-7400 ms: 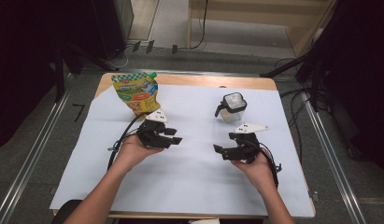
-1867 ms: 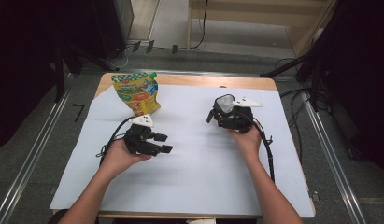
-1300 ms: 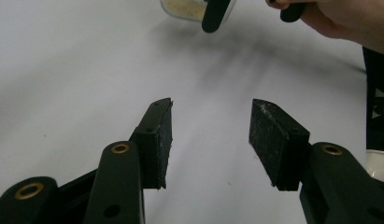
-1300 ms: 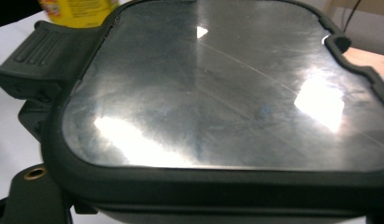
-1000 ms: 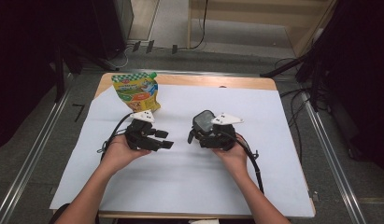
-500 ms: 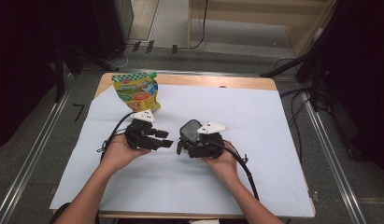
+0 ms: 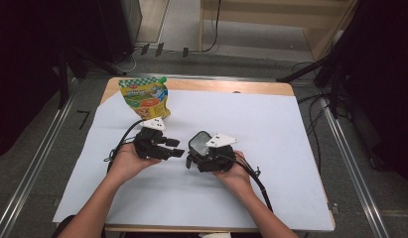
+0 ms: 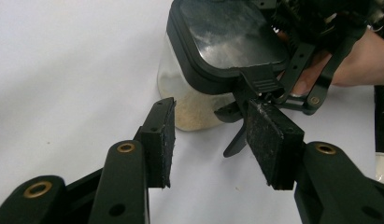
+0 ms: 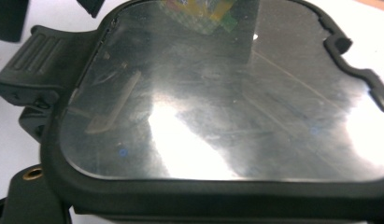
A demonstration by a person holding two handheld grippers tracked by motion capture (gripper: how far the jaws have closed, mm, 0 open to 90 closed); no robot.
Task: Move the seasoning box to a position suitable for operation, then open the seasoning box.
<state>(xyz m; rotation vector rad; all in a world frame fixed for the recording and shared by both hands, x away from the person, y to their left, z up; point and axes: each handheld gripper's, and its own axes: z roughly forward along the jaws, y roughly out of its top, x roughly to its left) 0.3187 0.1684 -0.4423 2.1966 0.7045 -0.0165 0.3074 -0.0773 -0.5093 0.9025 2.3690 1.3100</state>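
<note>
Jar (image 8: pixel 189 100): clear walls — pale beige powder shows through them.
Jar lid (image 9: pixel 227 93): see-through panel with a glossy sheen, set in a black frame; black ribbed latch (image 8: pixel 259 84) at its edge.
Pouch (image 7: pixel 144 97): yellow, with an orange and green picture, a green-and-white chequered band along the top and a green cap.
Left gripper (image 7: pixel 177 147): black body and jaws, brass-coloured rivets, dark grey pads (image 8: pixel 273 140), a light grey three-cornered plate on top.
Right gripper (image 7: pixel 191 161): black — its top plate light grey too.
Paper sheet (image 7: pixel 291 129): pale bluish white, plain.
Table (image 7: pixel 231 87): light wood brown at the rim.
Cables: black.
</note>
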